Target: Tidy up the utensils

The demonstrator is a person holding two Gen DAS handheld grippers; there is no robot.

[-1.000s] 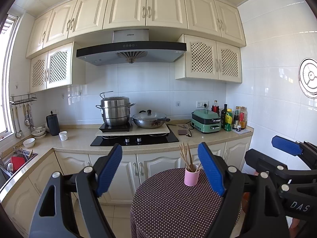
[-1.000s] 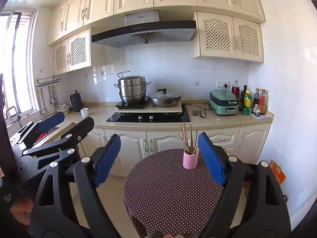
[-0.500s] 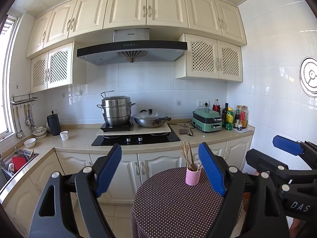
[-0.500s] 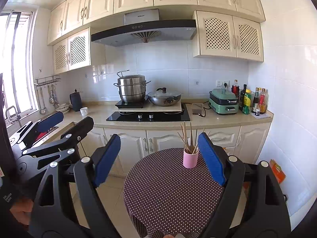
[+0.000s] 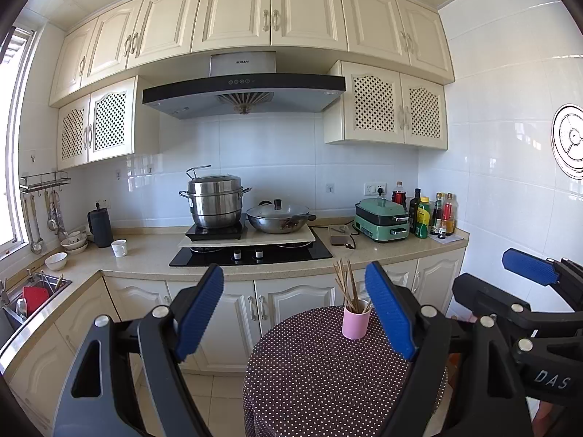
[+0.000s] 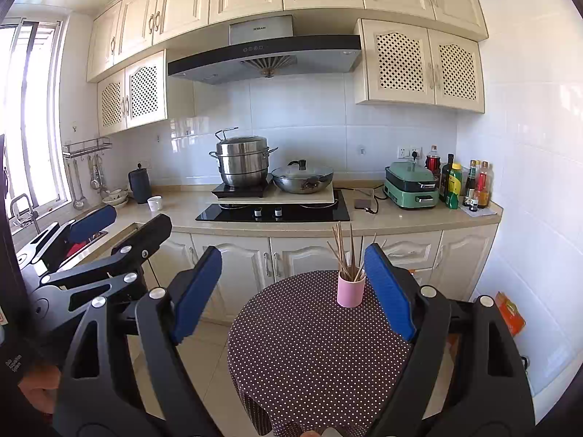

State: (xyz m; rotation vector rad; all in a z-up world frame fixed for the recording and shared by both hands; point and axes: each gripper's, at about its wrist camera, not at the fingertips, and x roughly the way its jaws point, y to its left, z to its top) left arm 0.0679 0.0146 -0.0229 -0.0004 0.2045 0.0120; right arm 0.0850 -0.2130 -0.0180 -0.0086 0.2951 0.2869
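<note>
On the round dotted table [image 6: 313, 349] stands a pink cup [image 6: 350, 292], near the far edge, and a bunch of wooden chopsticks [image 6: 344, 255] pokes up out of it, fanned out and leaning every way. No other sticks show on the cloth around the cup, so the chopsticks already sit in the cup; that fits a job that is done, or one where they are yet to be taken out and sorted.

Both tools hang in the air on the near side of the cup, well back from it. The left gripper [image 5: 294, 313] has its blue pads wide apart and holds nothing. The right gripper [image 6: 293, 291] is wide open too, with nothing in it.

My guess for doing it well: come at the cup slowly and level, because it is small and light and could tip. Pinch the sticks low, close to the cup's rim, so they do not slip or spill
</note>
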